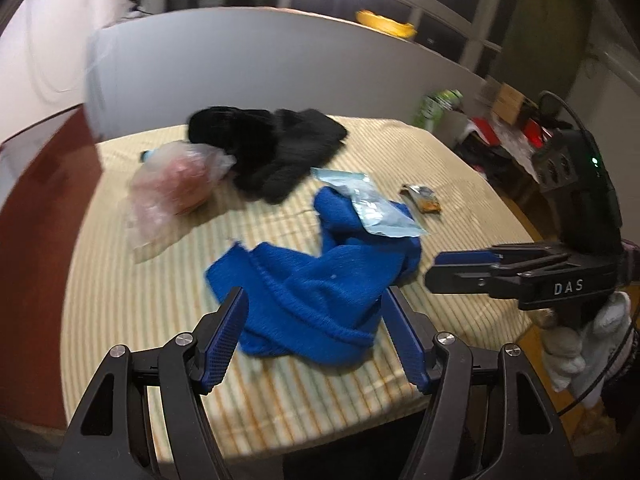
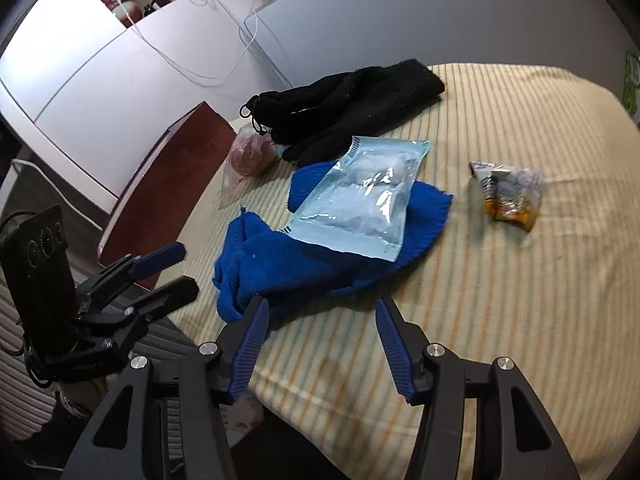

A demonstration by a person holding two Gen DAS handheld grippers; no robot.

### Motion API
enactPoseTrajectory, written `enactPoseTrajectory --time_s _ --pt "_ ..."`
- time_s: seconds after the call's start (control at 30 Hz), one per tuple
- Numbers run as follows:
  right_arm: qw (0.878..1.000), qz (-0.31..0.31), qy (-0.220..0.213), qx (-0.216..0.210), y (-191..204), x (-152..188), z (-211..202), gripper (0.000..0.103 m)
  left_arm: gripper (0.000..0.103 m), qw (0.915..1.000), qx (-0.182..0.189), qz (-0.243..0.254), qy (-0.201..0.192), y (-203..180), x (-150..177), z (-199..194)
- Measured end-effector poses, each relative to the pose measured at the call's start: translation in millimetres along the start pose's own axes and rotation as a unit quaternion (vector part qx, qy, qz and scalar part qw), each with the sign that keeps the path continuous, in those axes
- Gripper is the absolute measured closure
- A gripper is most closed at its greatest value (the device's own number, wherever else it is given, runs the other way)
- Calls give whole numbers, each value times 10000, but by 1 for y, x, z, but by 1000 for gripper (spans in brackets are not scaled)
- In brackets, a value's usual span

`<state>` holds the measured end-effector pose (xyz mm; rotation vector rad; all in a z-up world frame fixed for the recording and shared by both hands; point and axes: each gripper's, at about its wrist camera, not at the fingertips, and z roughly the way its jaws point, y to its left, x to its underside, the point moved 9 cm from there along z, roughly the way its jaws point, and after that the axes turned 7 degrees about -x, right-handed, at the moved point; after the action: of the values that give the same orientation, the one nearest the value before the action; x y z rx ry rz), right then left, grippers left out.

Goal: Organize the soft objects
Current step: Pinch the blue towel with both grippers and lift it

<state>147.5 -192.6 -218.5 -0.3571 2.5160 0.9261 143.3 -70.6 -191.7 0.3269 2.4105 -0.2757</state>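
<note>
A crumpled blue knit cloth (image 1: 316,280) (image 2: 320,256) lies on the striped tablecloth (image 1: 304,384) near the front. A light blue sealed pouch (image 1: 372,208) (image 2: 356,196) rests on its far part. A black knit garment (image 1: 272,148) (image 2: 344,100) lies behind it. A clear bag with something pink (image 1: 176,192) (image 2: 252,152) sits to the left. My left gripper (image 1: 314,300) is open, hovering just over the blue cloth's near edge. My right gripper (image 2: 320,312) is open and empty just in front of the cloth; it also shows in the left wrist view (image 1: 440,268).
A small crumpled snack wrapper (image 1: 422,198) (image 2: 508,196) lies right of the cloth. A dark red chair or cabinet (image 2: 168,184) stands at the table's left edge. A grey partition (image 1: 280,64) runs behind the table. Clutter (image 1: 500,128) sits at far right.
</note>
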Motion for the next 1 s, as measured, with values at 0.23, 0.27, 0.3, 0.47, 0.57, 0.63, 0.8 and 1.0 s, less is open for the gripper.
enactPoseTrajectory --time_s 0.23,0.27,0.3,0.47,0.57,0.63,0.8,1.0 --pt "9984 461 -30 -316 -5 -8 14 51 36 9986 383 263 239 -10 -4 24" --pt "9980 520 -27 -363 -6 -9 17 51 36 9983 397 335 258 -13 -3 26" --pt "9977 551 -25 -389 -6 -10 19 51 36 9979 420 418 278 -17 -2 28" --pt "9960 719 14 -529 -5 -15 33 55 36 9959 519 625 410 -25 4 39" --pt "9941 857 21 -662 -6 -20 39 56 36 9950 555 700 452 -27 8 43" --pt "9938 871 24 -687 -6 -21 40 57 36 9947 553 743 438 -27 9 44" --pt "9942 834 56 -681 -2 -24 46 58 42 9946 574 775 379 -28 7 46" --pt "9938 773 217 -769 9 -23 59 71 69 9944 488 899 268 -31 5 49"
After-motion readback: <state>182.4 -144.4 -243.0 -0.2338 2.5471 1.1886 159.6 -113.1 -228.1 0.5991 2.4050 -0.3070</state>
